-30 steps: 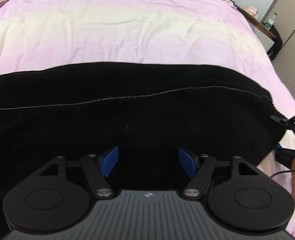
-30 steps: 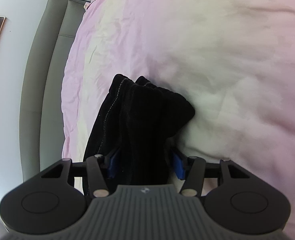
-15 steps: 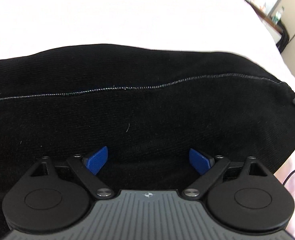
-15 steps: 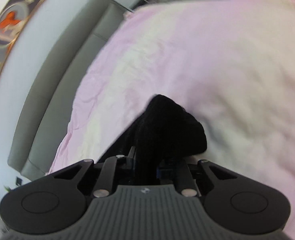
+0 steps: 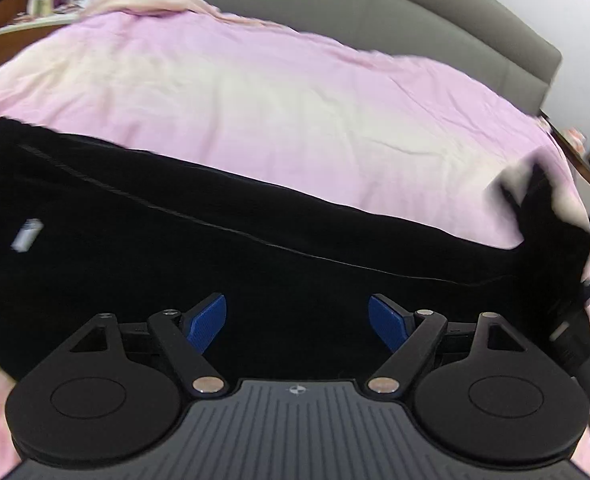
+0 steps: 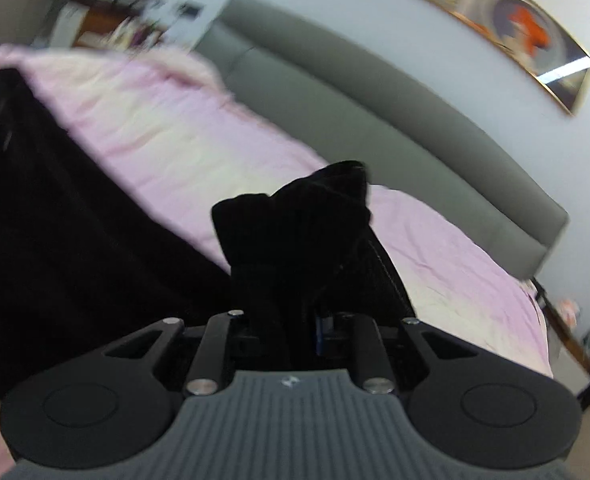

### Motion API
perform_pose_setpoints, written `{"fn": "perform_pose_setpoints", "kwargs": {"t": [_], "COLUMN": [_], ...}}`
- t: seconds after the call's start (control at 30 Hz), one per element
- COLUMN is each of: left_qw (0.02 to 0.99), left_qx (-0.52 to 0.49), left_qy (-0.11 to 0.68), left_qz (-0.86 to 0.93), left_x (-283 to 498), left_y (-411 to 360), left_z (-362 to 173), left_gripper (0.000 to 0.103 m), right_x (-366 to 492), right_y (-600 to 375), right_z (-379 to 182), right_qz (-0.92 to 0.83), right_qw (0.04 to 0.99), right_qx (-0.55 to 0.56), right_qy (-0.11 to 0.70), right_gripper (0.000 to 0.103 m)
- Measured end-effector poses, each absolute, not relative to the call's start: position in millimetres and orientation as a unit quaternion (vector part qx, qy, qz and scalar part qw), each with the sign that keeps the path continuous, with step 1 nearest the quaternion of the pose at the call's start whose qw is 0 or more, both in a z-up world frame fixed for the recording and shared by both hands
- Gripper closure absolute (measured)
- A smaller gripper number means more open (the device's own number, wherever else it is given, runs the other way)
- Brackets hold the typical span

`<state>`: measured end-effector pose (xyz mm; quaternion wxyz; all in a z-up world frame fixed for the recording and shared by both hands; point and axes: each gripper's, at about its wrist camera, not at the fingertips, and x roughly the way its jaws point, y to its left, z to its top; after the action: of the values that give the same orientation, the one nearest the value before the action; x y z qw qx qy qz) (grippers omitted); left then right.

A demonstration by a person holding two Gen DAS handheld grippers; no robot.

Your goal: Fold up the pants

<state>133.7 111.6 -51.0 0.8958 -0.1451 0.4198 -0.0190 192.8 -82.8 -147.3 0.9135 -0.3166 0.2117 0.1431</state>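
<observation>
A: Where are the pants [image 5: 143, 264] right now?

B: Lying across the pink bedcover [image 5: 279, 120], a long black band from the left edge of the left wrist view over to the right. A pale line of stitching runs along them, and a small white tag [image 5: 26, 234] shows at the far left. At the right side of that view one end rises off the bed into a dark peak.

A: And the left tongs [image 5: 297, 322]?

B: Released. The blue pads [image 5: 208, 322] stand wide apart over the black cloth at the bottom of the frame, and nothing is pinched between them. They have just eased in a little from their widest.

A: The right tongs [image 6: 285, 330]?

B: Clenched on a bunch of the pants. In the right wrist view the fabric stands up out of the narrow gap in a crumpled black knot at the centre of the frame. The jaws have just slackened slightly, yet the cloth sits gripped between them.

A: What lies behind?

B: A grey padded headboard [image 6: 375, 112] along the upper part of the frame, a framed picture [image 6: 507, 20] on the wall at upper right, and blurred furniture at upper left.
</observation>
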Motion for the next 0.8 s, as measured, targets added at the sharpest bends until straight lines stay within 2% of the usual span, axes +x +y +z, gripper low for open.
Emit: {"fn": "perform_pose_setpoints", "kwargs": {"t": [0.07,0.1,0.13,0.2,0.27,0.37,0.43,0.5,0.57,0.63,0.67,0.7,0.8], "left_qw": [0.896,0.892,0.886,0.875,0.873,0.879,0.879,0.879,0.878,0.877,0.876,0.876,0.877], "left_qx": [-0.17,-0.186,-0.202,-0.216,-0.213,-0.19,-0.184,-0.182,-0.183,-0.188,-0.19,-0.191,-0.189], "left_qy": [0.411,0.412,0.418,0.433,0.44,0.437,0.439,0.439,0.44,0.442,0.442,0.441,0.442], "left_qz": [-0.008,-0.004,0.0,0.005,0.003,-0.017,-0.033,-0.035,-0.033,-0.03,-0.03,-0.028,-0.026], "left_x": [117,113,111,109,107,103,110,110,111,112,119,118,121], "left_y": [135,144,152,159,155,134,125,126,127,128,123,123,120], "left_z": [-60,-67,-75,-88,-92,-92,-84,-86,-88,-89,-88,-88,-88], "left_gripper": [0.008,0.008,0.008,0.01,0.01,0.01,0.01,0.01,0.01,0.01,0.01,0.01,0.01], "right_x": [188,180,168,160,162,161,164,172,188,204,211,216,227], "right_y": [-48,-36,-29,-29,-40,-74,-97,-114,-129,-141,-142,-143,-129], "right_z": [-197,-218,-227,-216,-188,-142,-120,-107,-104,-110,-115,-123,-163], "right_qz": [0.197,0.201,0.191,0.199,0.229,0.329,0.359,0.328,0.274,0.221,0.197,0.18,0.176], "right_qw": [0.85,0.824,0.812,0.806,0.827,0.85,0.863,0.887,0.909,0.921,0.921,0.919,0.883], "right_qx": [-0.405,-0.449,-0.495,-0.509,-0.441,-0.277,-0.189,-0.15,-0.123,-0.109,-0.111,-0.12,-0.181], "right_qy": [0.275,0.28,0.244,0.227,0.262,0.304,0.301,0.287,0.288,0.302,0.316,0.329,0.395], "right_gripper": [0.081,0.081,0.081,0.073,0.063,0.053,0.052,0.052,0.054,0.068,0.079,0.082,0.083]}}
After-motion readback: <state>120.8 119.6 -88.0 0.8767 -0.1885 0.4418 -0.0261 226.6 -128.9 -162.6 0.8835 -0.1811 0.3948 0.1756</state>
